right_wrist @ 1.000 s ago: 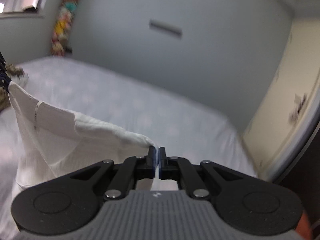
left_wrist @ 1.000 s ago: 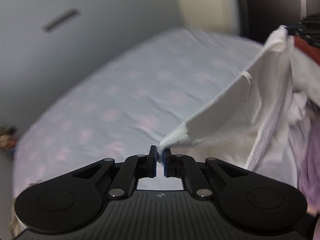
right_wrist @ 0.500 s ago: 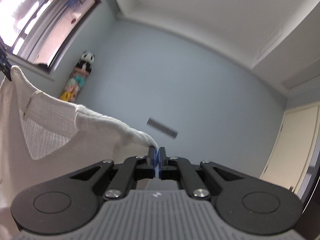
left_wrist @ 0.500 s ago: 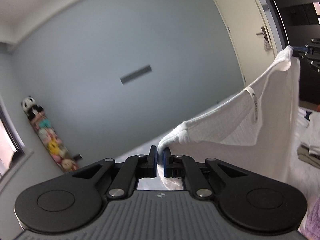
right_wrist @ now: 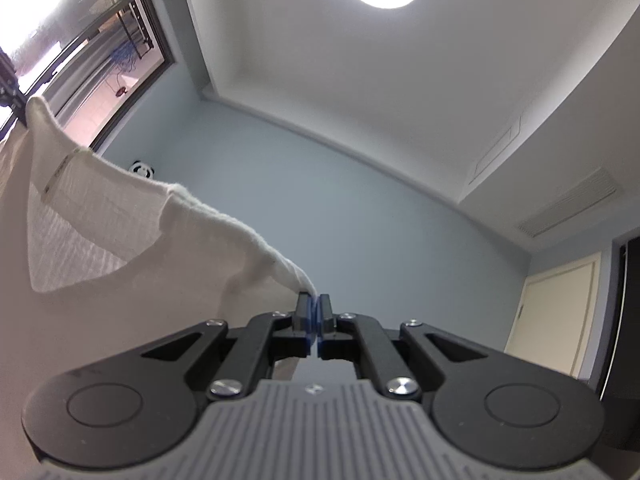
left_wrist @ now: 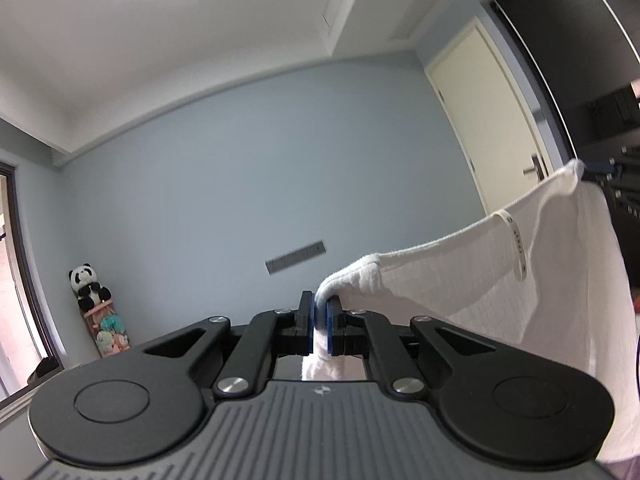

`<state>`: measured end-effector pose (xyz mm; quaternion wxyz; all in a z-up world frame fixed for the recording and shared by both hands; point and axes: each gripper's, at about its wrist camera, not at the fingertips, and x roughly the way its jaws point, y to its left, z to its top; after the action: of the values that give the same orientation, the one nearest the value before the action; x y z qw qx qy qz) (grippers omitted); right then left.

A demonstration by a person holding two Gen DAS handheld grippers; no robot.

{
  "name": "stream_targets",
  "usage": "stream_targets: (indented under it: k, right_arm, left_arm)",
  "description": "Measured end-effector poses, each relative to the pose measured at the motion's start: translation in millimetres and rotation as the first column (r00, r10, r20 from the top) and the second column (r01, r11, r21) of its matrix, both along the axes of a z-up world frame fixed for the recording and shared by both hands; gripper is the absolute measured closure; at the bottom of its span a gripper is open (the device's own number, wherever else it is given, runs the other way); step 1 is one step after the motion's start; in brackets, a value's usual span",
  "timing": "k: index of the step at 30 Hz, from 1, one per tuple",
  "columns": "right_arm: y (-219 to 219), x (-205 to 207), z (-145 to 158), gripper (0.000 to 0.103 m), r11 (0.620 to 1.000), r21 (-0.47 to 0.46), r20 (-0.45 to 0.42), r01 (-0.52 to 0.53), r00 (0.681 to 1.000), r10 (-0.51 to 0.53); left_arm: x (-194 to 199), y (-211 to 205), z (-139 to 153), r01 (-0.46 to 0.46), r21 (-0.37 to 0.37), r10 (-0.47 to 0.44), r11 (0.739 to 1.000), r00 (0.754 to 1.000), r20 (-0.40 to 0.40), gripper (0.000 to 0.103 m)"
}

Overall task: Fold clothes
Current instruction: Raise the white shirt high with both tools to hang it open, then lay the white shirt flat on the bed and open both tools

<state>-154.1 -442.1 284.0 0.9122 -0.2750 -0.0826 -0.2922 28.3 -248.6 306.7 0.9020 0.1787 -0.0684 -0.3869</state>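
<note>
A white knitted garment (left_wrist: 500, 280) hangs stretched in the air between both grippers. My left gripper (left_wrist: 319, 311) is shut on one shoulder of it, and the cloth runs up to the right, where the right gripper (left_wrist: 596, 168) pinches the other shoulder at the frame's edge. In the right wrist view my right gripper (right_wrist: 314, 306) is shut on its shoulder of the white garment (right_wrist: 100, 240), which spreads left and up to the left gripper (right_wrist: 12, 92) at the far left. A neck label (left_wrist: 518, 246) shows on the collar. The bed below is out of view.
Both cameras look at a pale blue wall (left_wrist: 240, 200) and white ceiling. A panda plush on a rack of soft toys (left_wrist: 98, 312) stands in the left corner by a window (right_wrist: 72, 40). A cream door (left_wrist: 492, 120) and dark cabinet are at the right.
Both grippers rose and tipped upward with the white garment held between them. The bed dropped out of both views; wall and ceiling now fill them.
</note>
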Motion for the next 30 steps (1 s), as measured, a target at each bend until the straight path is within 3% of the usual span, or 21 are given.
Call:
stream_targets:
  k: [10,16,22,30]
  right_arm:
    - [27.7,-63.2,17.5,0.100,0.999,-0.054,0.099,0.000,0.995,0.005]
    - [34.4,-87.1,19.7,0.100,0.996,-0.084,0.128,0.013,0.992,-0.002]
    - [15.3,-70.9,2.0,0.100,0.999,-0.032,0.072,0.008,0.997,-0.006]
    - [-46.9,-2.6,-78.3,0.100,0.991,0.132,-0.134,0.039,0.991,-0.021]
  left_arm:
    - [-53.4,18.9,32.0,0.023,-0.099,-0.012,0.995,0.994,0.111,0.099]
    - [-60.2,20.2,37.0,0.063,-0.138,-0.043,0.988,0.989,0.145,0.099]
    - [-16.0,-15.5,25.8,0.035,-0.065,-0.031,0.997,0.998,0.063,0.099]
    - [98.0,-95.1,-63.6,0.007,0.133,0.012,0.991,0.991,-0.137,0.099]
